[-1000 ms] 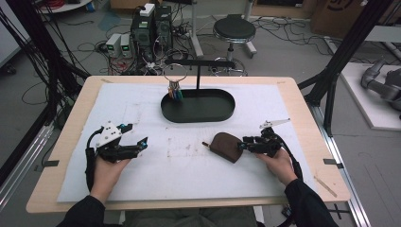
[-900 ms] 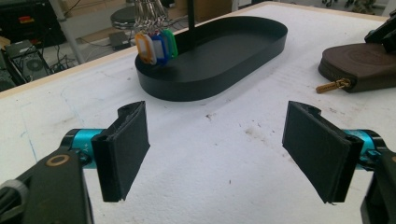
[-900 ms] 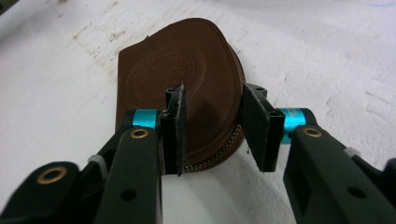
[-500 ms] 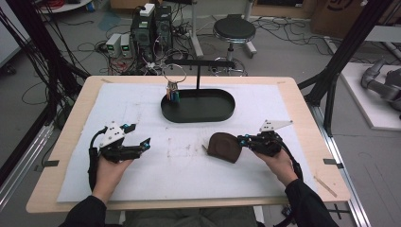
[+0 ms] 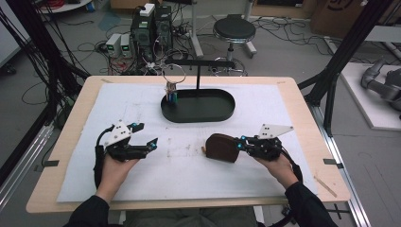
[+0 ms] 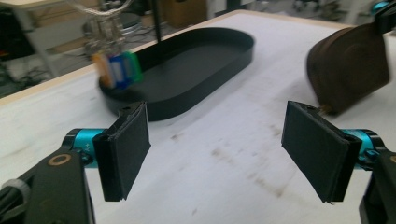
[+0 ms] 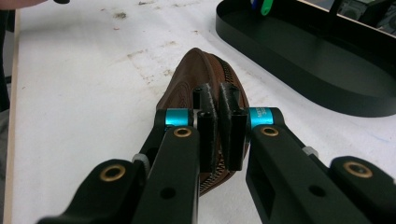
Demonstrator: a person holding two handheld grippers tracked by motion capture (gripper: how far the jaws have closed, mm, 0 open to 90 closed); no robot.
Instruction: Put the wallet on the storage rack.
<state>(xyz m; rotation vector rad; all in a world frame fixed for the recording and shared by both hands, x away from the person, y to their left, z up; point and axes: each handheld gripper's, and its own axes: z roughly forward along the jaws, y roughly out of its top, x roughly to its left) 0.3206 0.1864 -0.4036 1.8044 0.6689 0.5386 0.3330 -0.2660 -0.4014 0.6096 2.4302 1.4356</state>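
Note:
A brown zippered pouch (image 5: 221, 147) lies on the white mat right of centre. My right gripper (image 5: 241, 144) reaches it from the right. In the right gripper view, the right gripper (image 7: 216, 93) is shut on the pouch (image 7: 187, 79) at its zipper seam, and the pouch stands on edge. My left gripper (image 5: 146, 134) hovers over the mat at the left, open, with nothing between its pads (image 6: 125, 149). In the left gripper view the pouch (image 6: 350, 65) sits ahead to the right.
A black oval tray (image 5: 222, 106) stands at the back centre with a thin T-shaped stand (image 5: 198, 75). A key ring with coloured tags (image 5: 171, 94) hangs at the tray's left end. Bare white mat lies between the two grippers.
My right gripper's jaws have closed on the pouch's edge and the hand has risen slightly with it. My left gripper has drifted a little to the right, still open.

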